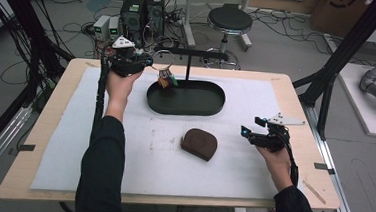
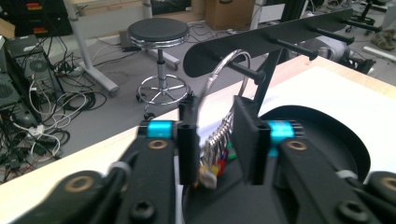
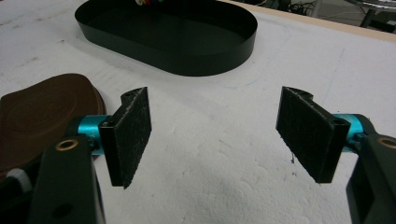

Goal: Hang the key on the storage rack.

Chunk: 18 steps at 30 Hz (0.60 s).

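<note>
**Left tongs bring a key ring to the rack, right tongs wait spread**

The left tongs [image 2: 217, 147] are held up at the far left part of the wooden table [image 1: 296, 101], just beside the black oval metal tray [image 1: 185, 107]. In the left gripper view the two jaws stand close to each other and pinch the bunch of small keys with coloured tags [image 2: 215, 156]. The keys hang on a big thin silver wire ring [image 2: 231, 74]. This ring rises above the jaws and reaches the black horizontal bar with pegs [image 2: 280, 35], which stands on a thin post rising from the tray. The ring passes around one short peg [image 2: 243, 71] of the bar, or very near it; I cannot tell if it really rests on the peg.

The right tongs [image 3: 215, 135] are low over the white foam sheet [image 1: 137, 152] that covers the table, at the right side, well apart from the tray. Their jaws are spread wide and nothing is between the pads [image 3: 133, 135]. The dark brown rounded leather pouch [image 1: 199, 143] lies flat on the sheet, between the two forearms and in front of the tray. In the right gripper view the pouch is just beside the left-hand jaw.

Behind the table, a round black stool [image 1: 229, 19] and computer boxes with many cables [image 1: 142, 12] stand on the grey floor.
</note>
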Available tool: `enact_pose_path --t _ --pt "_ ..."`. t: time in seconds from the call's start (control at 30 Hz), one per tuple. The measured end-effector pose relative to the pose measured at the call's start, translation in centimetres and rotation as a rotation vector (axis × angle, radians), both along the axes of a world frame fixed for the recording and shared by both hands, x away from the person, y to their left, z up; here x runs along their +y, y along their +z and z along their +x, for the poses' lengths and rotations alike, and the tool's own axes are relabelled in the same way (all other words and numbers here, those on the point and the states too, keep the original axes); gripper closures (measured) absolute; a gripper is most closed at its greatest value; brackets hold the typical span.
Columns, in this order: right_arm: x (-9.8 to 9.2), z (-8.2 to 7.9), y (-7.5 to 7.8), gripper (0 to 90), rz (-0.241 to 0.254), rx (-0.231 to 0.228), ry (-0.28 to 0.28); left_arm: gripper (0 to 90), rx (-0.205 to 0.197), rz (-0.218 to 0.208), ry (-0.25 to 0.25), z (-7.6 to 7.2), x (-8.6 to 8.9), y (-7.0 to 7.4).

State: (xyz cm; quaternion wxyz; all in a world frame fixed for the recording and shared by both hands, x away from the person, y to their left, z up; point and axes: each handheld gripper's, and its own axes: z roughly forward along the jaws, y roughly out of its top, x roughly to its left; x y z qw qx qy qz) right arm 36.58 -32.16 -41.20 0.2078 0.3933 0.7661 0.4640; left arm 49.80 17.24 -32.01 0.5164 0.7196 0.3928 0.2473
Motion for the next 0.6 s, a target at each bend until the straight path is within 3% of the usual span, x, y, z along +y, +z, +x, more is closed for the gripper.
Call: enact_pose_path --t 0.07,0.1,0.17,0.33,0.6 --pt "0.0 0.0 0.0 27.0 0.001 0.001 0.000 58.3 0.002 0.004 0.013 -0.3 0.2 0.0" --pt "0.0 0.0 0.0 27.0 0.001 0.001 0.000 58.3 0.008 0.007 0.019 -0.4 0.2 0.0" --pt "0.0 0.0 0.0 27.0 0.001 0.002 0.000 45.5 0.012 0.039 0.034 -0.9 0.3 0.1" --pt "0.0 0.0 0.0 27.0 0.001 0.005 0.002 37.9 -0.033 0.084 0.033 -2.6 0.7 -0.3" --pt "0.1 -0.1 0.0 27.0 -0.005 0.006 0.003 27.4 -0.075 0.071 0.005 -6.6 2.1 -1.4"
